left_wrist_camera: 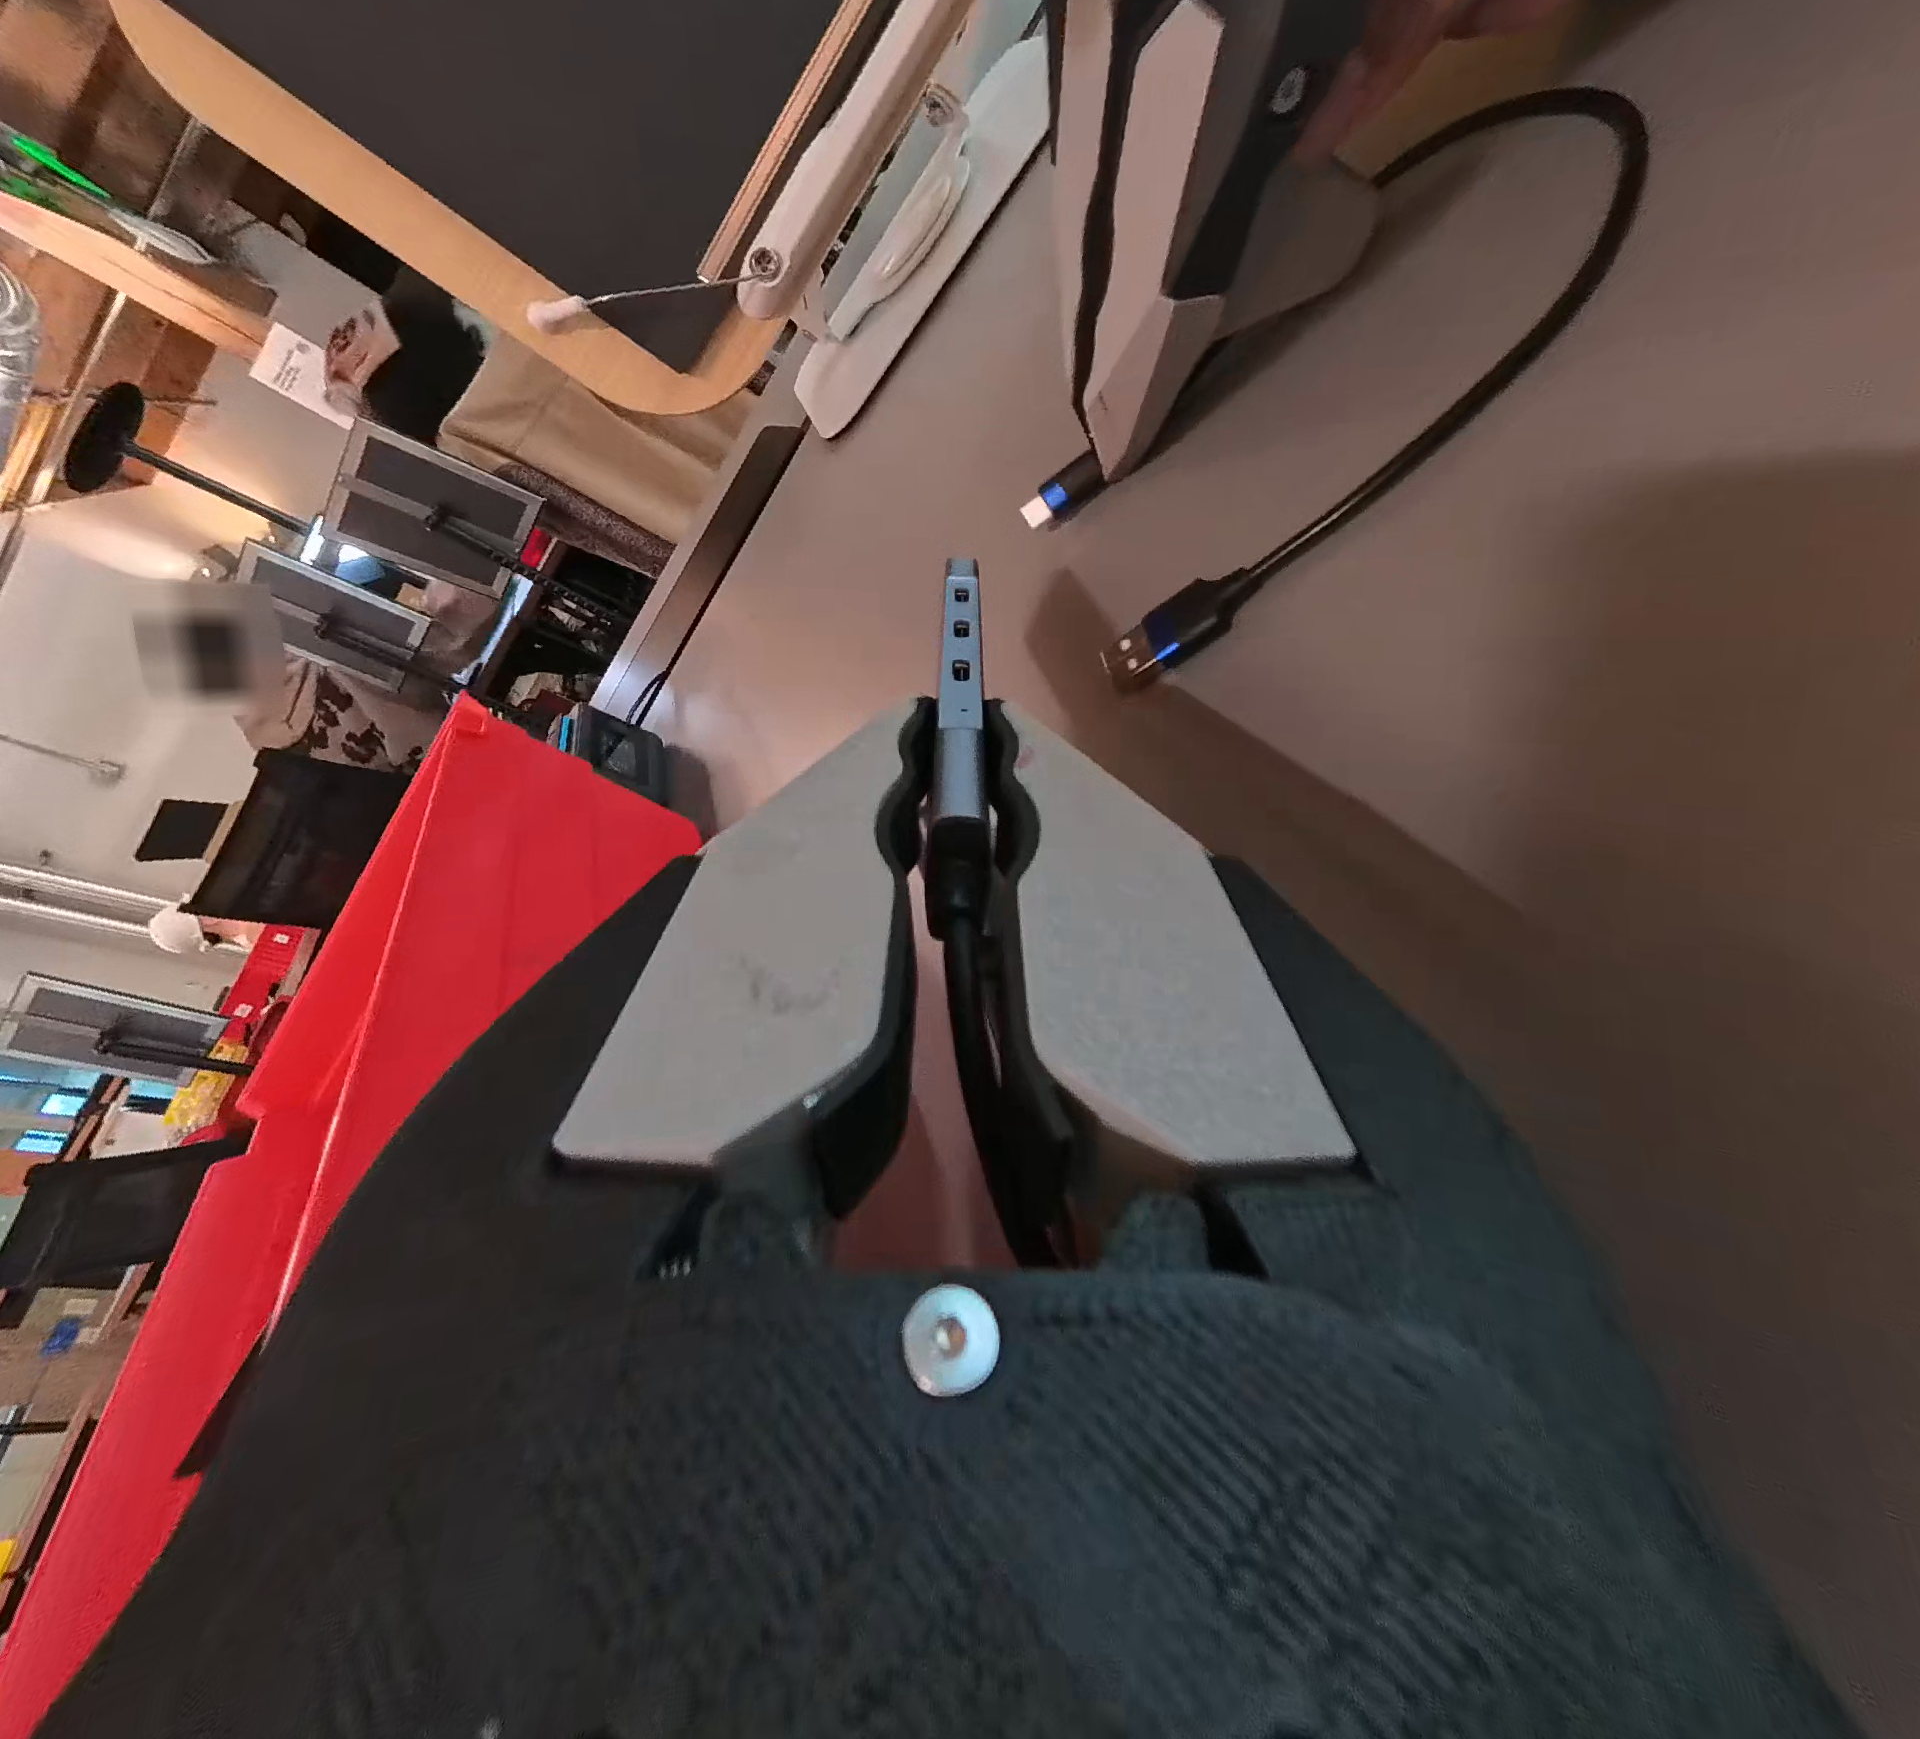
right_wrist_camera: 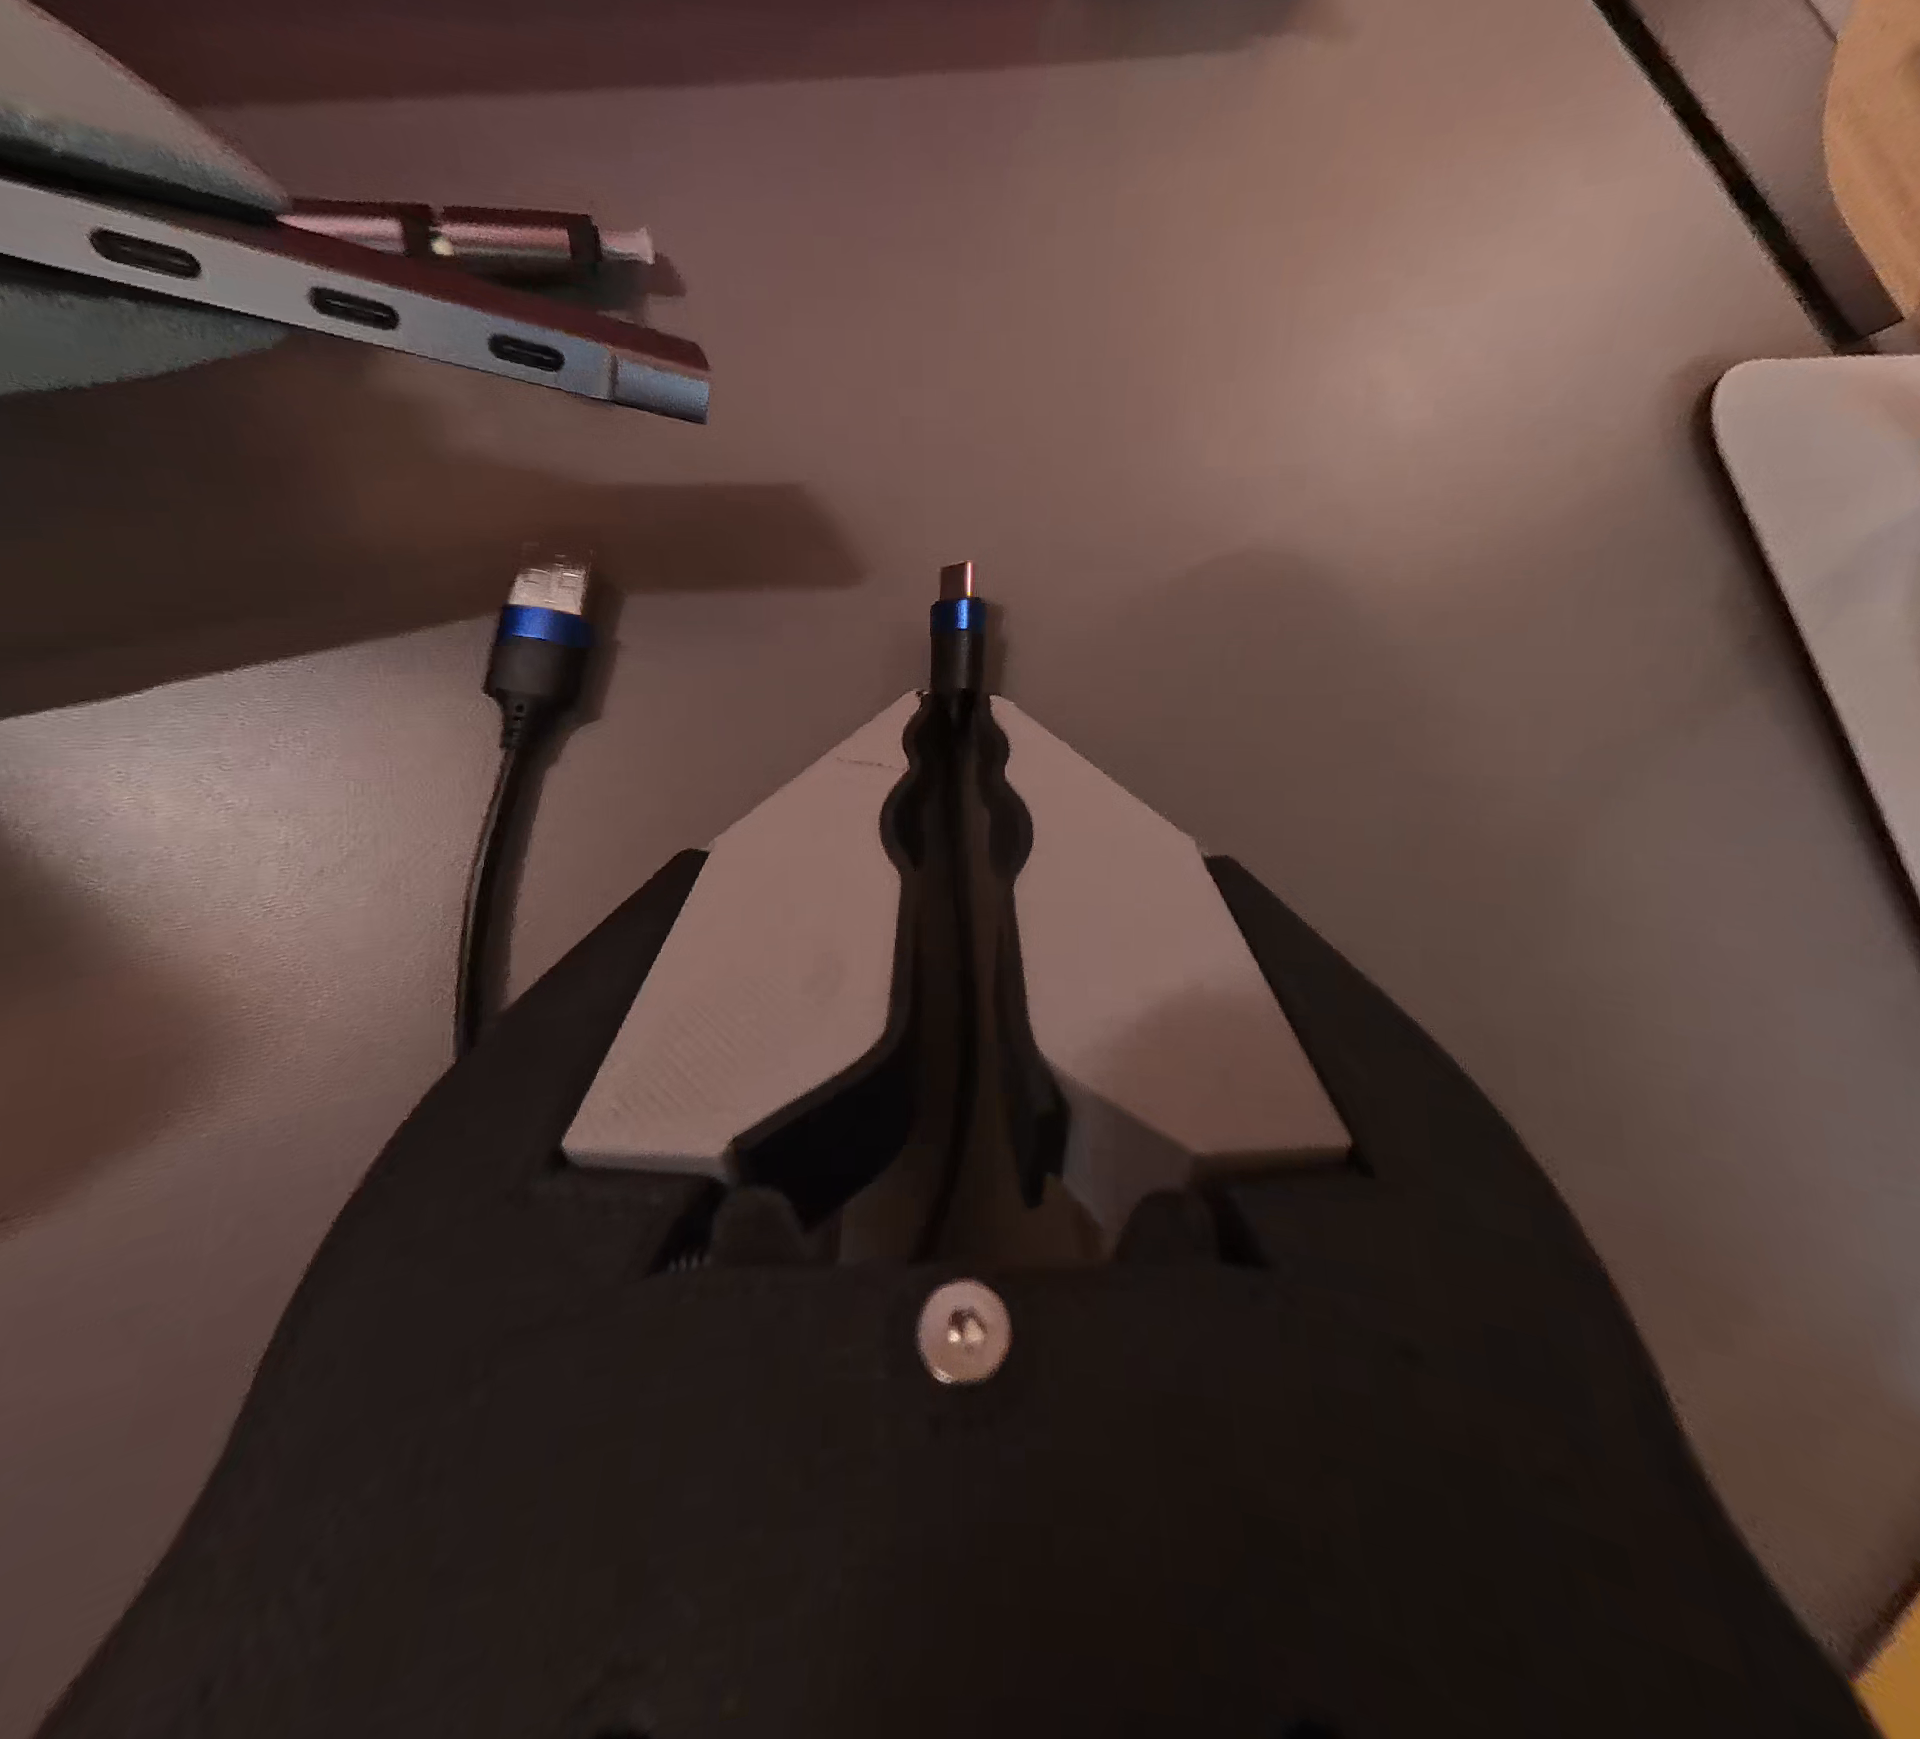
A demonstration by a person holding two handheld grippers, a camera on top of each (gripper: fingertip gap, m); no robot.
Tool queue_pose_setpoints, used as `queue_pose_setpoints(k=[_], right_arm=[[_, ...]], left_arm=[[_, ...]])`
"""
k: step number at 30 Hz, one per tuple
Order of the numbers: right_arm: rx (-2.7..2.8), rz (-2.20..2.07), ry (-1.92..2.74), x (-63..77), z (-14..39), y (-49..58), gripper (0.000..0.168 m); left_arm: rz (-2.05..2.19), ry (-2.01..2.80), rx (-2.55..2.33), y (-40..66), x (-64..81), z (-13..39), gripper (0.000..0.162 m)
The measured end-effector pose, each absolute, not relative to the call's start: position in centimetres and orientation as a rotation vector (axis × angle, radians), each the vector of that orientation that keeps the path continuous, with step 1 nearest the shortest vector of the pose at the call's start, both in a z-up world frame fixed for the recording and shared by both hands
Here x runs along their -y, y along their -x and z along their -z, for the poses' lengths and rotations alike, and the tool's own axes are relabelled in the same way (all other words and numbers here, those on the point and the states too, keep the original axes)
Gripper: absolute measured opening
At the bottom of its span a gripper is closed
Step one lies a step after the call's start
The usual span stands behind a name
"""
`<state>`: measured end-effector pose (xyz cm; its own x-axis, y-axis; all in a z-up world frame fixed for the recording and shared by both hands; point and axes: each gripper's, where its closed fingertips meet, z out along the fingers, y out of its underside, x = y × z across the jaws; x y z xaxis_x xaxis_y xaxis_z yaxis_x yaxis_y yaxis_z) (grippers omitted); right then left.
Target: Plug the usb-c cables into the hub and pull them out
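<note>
Left gripper clamped on a grey hub, held edge-up above a brown table, three ports facing out. Right gripper pinching a black USB-C cable just behind its blue-ringed plug, tip free and apart from the hub (ports empty). Other plug lying on the table beside a red box.

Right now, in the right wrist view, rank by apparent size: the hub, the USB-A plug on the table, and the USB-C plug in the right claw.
1. hub
2. USB-A plug
3. USB-C plug, held in the right claw

The two plugs lie at similar depth; the hub sits farther away yet looks largest.
</note>
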<state>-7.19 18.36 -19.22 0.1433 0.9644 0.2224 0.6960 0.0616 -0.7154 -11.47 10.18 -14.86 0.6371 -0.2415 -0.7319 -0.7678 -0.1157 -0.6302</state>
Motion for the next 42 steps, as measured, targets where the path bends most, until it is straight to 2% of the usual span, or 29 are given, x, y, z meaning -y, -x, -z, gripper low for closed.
queue_pose_setpoints(k=[13,22,42], right_arm=[[1.732,-1.279,1.771,-8.3,14.7,6.8,0.003],[1.77,-1.182,1.899,-8.6,16.6,6.1,0.004],[1.869,-1.153,1.885,-7.7,16.4,5.0,0.003]], left_arm=[[-1.022,1.397,-1.136,9.8,-10.4,14.8,0.007],[-1.18,1.285,-1.178,9.2,-10.4,14.1,0.007],[-1.3,1.162,-1.302,7.9,-10.2,14.8,0.007]])
